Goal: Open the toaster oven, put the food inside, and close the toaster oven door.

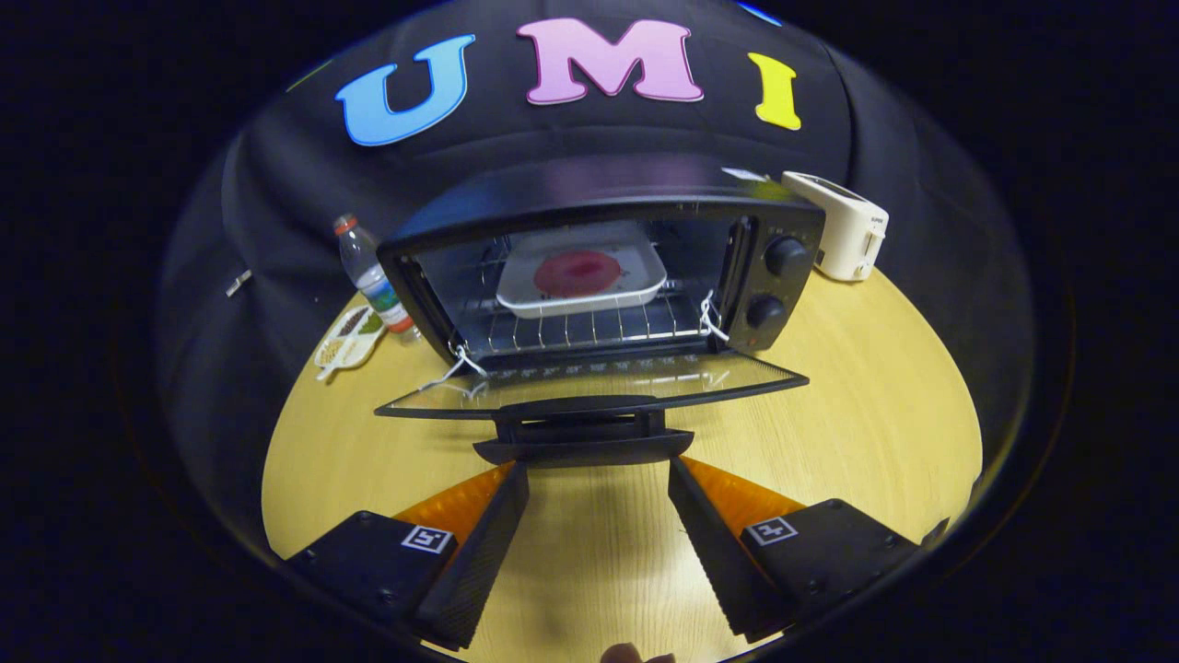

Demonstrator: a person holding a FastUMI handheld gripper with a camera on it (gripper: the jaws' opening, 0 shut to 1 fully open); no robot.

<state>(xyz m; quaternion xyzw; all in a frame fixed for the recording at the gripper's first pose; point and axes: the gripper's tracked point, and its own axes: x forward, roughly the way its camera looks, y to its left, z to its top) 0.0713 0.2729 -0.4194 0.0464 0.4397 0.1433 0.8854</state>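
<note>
Nearest us the gripper (599, 479) has its ribbed, wedge-shaped fingers spread wide, holding nothing, tips just short of the black bar handle (583, 431) of the dropped glass door (589, 382). Beyond them the black metal toaster oven (783, 267) stands open on the pale wood-grain round table (866, 405). The food, a flat red disc (577, 273) on a white square tray (636, 285), already sits on the wire rack (571, 327). We judge only closing remains.

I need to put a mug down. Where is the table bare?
Bare wood lies right of the toaster oven, before the white toaster, and between the open hand-held gripper fingers. Crowded left: bottle, snack tray.
</note>
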